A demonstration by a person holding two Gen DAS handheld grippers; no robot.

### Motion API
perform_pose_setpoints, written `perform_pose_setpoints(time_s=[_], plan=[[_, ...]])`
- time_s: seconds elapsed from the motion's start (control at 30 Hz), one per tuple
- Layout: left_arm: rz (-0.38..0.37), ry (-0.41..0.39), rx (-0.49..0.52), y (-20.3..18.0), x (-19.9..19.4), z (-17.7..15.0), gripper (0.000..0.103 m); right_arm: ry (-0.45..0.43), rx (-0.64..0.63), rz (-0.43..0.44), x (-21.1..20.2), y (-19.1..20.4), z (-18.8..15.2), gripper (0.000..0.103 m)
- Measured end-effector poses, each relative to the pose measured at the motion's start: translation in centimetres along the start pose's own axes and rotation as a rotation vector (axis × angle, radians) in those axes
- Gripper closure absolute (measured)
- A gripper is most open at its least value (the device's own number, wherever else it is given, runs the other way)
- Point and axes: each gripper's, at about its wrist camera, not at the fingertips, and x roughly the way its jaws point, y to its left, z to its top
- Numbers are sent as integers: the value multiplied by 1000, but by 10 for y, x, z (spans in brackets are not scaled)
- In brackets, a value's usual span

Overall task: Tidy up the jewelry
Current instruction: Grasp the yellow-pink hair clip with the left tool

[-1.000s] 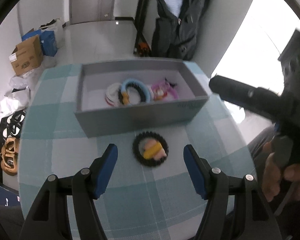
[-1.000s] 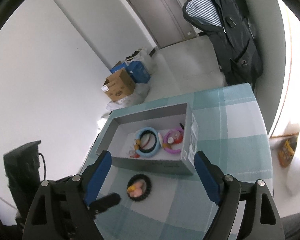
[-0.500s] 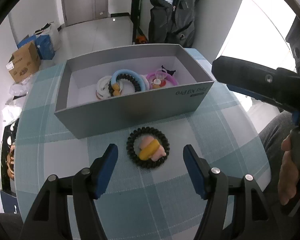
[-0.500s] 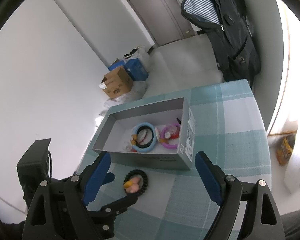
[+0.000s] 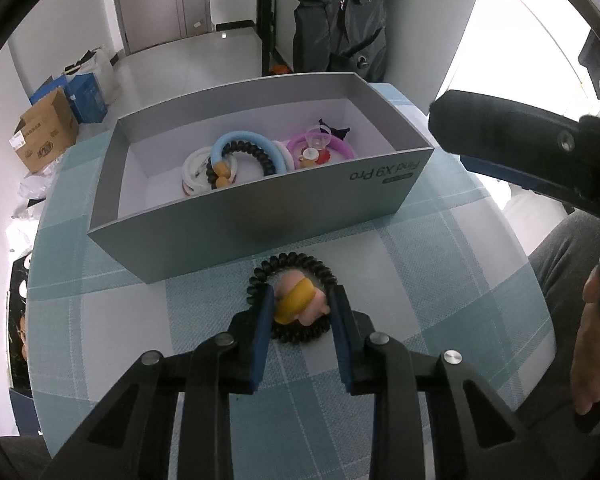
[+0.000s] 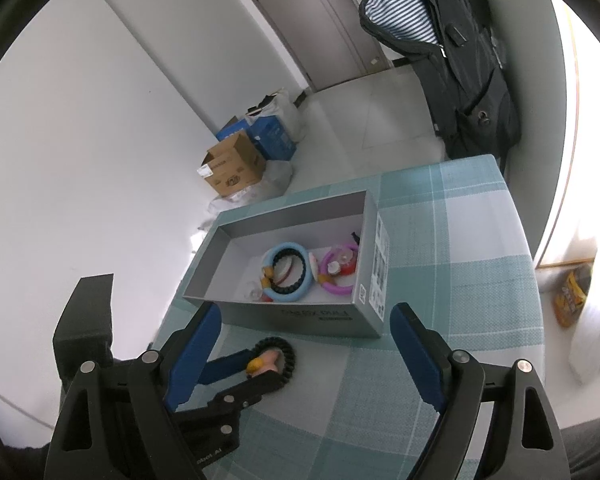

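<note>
A black coil hair tie (image 5: pixel 288 262) with a pink and yellow charm (image 5: pixel 300 300) lies on the checked tablecloth just in front of the grey box (image 5: pixel 260 216). My left gripper (image 5: pixel 301 312) points down at it; its jaws are closing and the blue pads (image 5: pixel 262 320) press both sides of the charm. The box holds a blue ring (image 5: pixel 244 140), a second black coil tie (image 5: pixel 260 154), a pink ring (image 5: pixel 334 146) and a white ring (image 5: pixel 192 168). My right gripper (image 6: pixel 305 316) hovers open and holds nothing, above and right of the tie (image 6: pixel 286 354).
A person's hand (image 5: pixel 592 344) grips the right tool at the right edge. The tablecloth (image 5: pixel 440 280) ends at the table's rim on the left and right. On the floor beyond are a cardboard box (image 6: pixel 232 168) and blue cartons (image 6: pixel 272 140). A dark jacket (image 6: pixel 468 76) hangs behind.
My left gripper has come down over the black hair tie and its jaws have narrowed from wide apart onto the charm. The right gripper has stayed where it was, still open.
</note>
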Motion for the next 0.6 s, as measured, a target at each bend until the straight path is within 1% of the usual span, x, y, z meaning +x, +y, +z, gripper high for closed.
perform_pose_setpoints(time_s=[0.2, 0.3, 0.37, 0.43, 0.6], plan=[[-39, -7, -35, 8, -2, 2, 80, 7, 5, -4, 2, 0, -2, 16], [-62, -28, -53, 10, -8, 3, 81, 13, 9, -7, 3, -1, -3, 16], [-94, -52, -69, 12, -16, 3, 81, 18, 16, -7, 4, -2, -4, 16], [-105, -65, -81, 13, -19, 4, 81, 24, 24, -6, 5, -4, -4, 16], [-139, -79, -118, 19, -23, 5, 81, 39, 23, -11, 9, -3, -7, 16]])
